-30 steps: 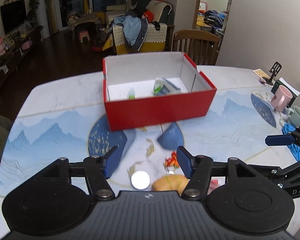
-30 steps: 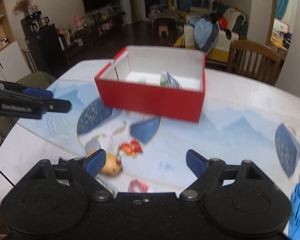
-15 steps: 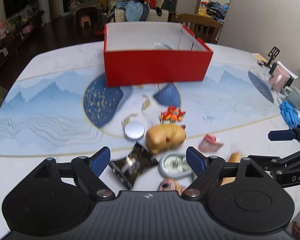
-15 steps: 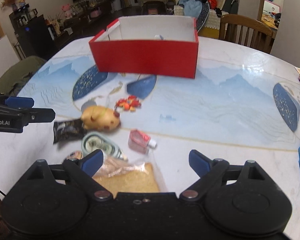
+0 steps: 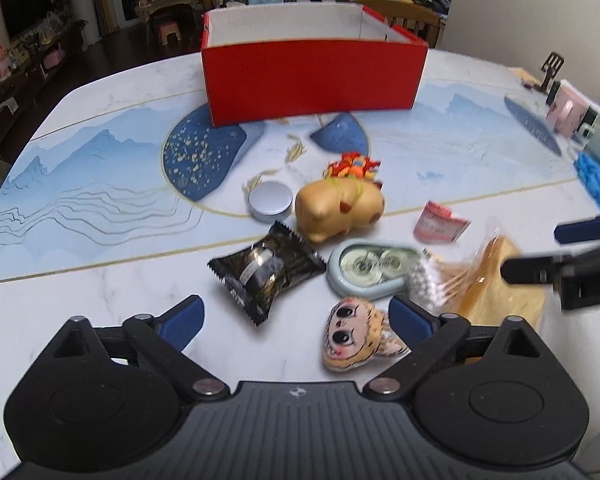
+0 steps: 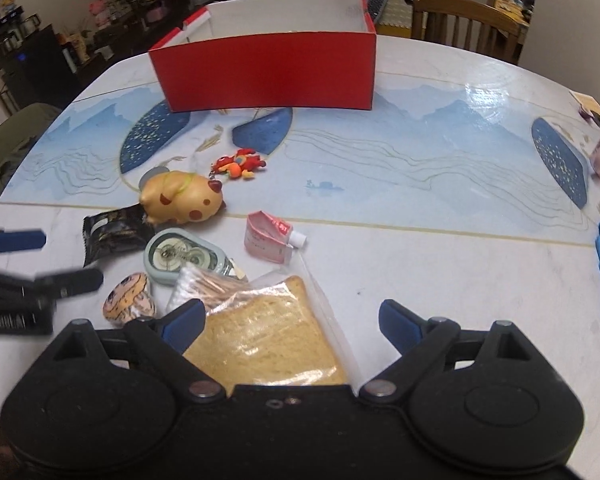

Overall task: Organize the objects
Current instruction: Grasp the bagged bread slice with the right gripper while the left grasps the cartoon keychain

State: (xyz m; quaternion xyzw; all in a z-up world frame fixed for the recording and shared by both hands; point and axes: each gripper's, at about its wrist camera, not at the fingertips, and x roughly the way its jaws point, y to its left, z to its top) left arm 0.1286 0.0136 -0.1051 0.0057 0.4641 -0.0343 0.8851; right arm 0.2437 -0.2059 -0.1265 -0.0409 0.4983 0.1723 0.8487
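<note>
The red box [image 5: 314, 76] sat close under my claws a second ago; now it stands far back on the table [image 5: 100, 152], and the loose clutter has come into view. My left gripper [image 5: 296, 322] has just been spreading its jaws and hangs wide and empty, tilted down over the black packet [image 5: 266, 270] and cartoon-face badge [image 5: 354, 334]. My right gripper [image 6: 290, 324] is open too, pointing down over the bagged bread slice [image 6: 268, 336], pads not pressing it.
</note>
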